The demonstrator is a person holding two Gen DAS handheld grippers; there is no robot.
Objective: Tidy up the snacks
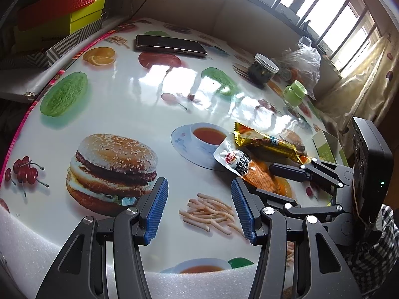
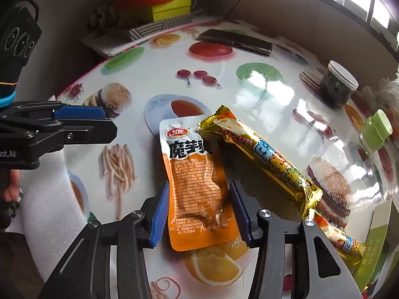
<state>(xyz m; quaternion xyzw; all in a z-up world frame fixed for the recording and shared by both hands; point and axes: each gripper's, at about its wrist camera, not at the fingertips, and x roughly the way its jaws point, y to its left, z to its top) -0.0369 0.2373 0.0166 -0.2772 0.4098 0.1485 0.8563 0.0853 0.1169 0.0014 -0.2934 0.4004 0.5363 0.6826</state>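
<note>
Right claw (image 2: 198, 210): jaws apart, straddling the pouch (image 2: 197, 186), pads beside its edges, no grip evident. Left claw (image 1: 199, 209): half open, empty, over the desk (image 1: 119, 99) left of the pouch.

Risks:
- Slick flat film; may slide or buckle on closing.
- Gold bar (image 2: 261, 157) overlapping the pouch's right edge; may snag and drag.

Pouch: orange and white, sealed, lying flat.

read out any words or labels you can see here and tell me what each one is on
"魔芋爽": large black characters on the orange and white snack pouch.
"oot.AI": cut-off white lettering on the left tongs body.
Pouch's red logo and fine print: too small to read.
Gold snack bar: blue and yellow stylised characters, not legible.
Green box: print blurred.
</note>
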